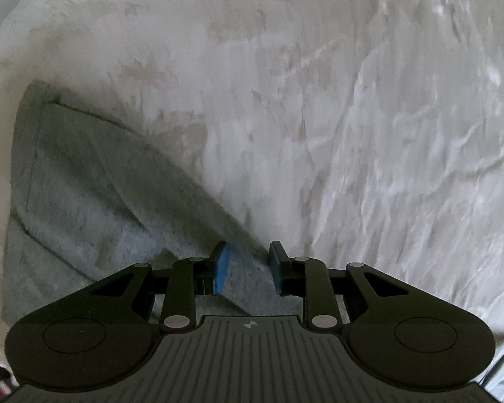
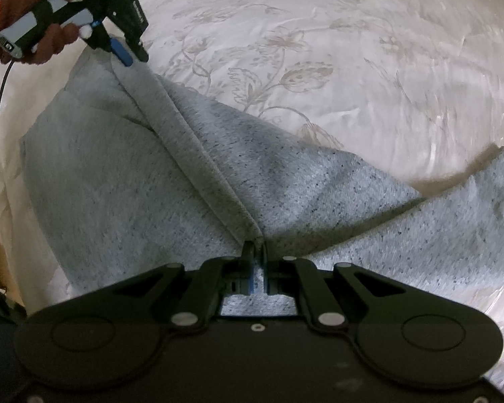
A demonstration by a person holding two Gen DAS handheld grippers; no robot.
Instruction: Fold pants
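The right gripper (image 2: pixel 256 252) pinches a fold of the grey pants (image 2: pixel 124 181). The left gripper (image 1: pixel 248 268) holds the same fold further along. The pants lie on the white bed (image 2: pixel 319 50)

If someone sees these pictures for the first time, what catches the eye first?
The grey pants stand out, spread over the pale flowered bedcover. A raised fold of the fabric runs taut between the two grippers: the right gripper pinches its near end, and the left gripper, held by a red-gloved hand, its far end.

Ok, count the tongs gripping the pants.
2. The right tongs pinch the near end of the raised fold; the left tongs hold its far end, top left. The pants lie on the bedspread.
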